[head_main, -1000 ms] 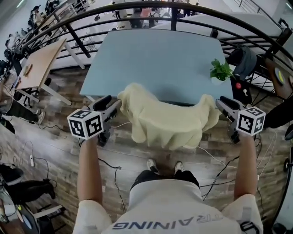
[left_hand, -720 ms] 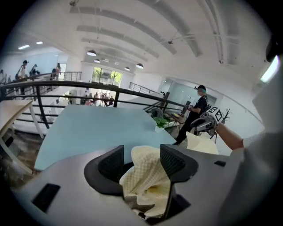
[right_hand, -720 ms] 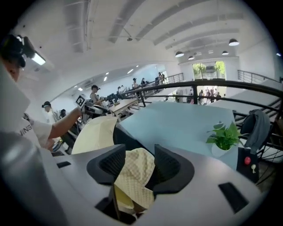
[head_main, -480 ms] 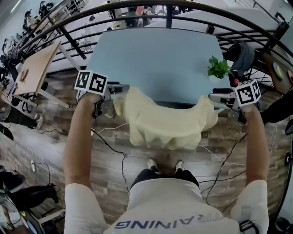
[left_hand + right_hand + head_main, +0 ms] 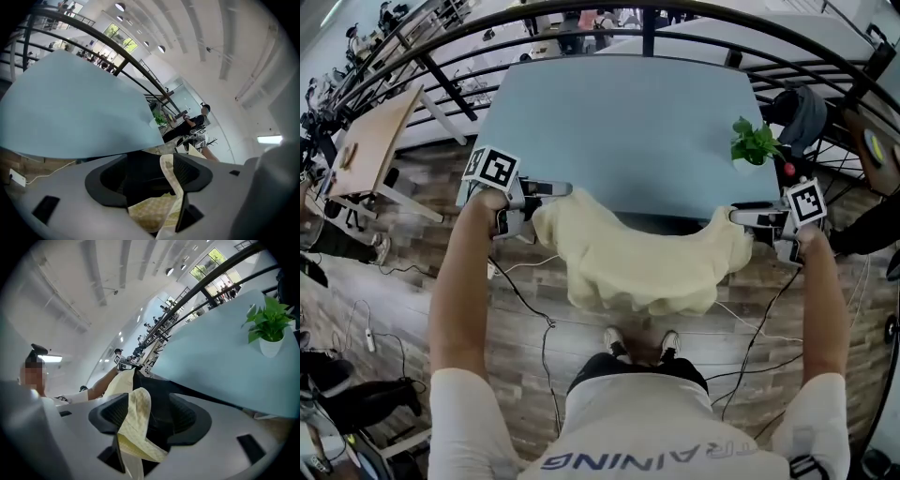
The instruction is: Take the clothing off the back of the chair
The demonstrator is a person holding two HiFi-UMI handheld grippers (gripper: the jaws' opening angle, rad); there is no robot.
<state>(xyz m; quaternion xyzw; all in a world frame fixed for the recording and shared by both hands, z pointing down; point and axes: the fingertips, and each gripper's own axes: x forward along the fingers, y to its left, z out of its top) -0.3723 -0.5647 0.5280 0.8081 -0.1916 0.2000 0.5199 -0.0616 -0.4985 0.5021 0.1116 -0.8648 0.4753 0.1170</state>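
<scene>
Looking down in the head view, I see the cream clothing (image 5: 642,258) draped over the dark chair back (image 5: 664,220) at the worktop (image 5: 619,122) edge, with my left gripper (image 5: 558,188) and right gripper (image 5: 741,216) at its ends, probably to spread it evenly. Left gripper view: jaws opening wide, a cloth fold loose between them. Right gripper view: likewise opening, cloth slack between; the white pot (image 5: 271,347) holds a green plant.

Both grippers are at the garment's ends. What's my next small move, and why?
Probably close both. The left gripper and right gripper have jaws opening with folds of the yellow garment between them, ungripped, so it cannot be lifted away yet.
</scene>
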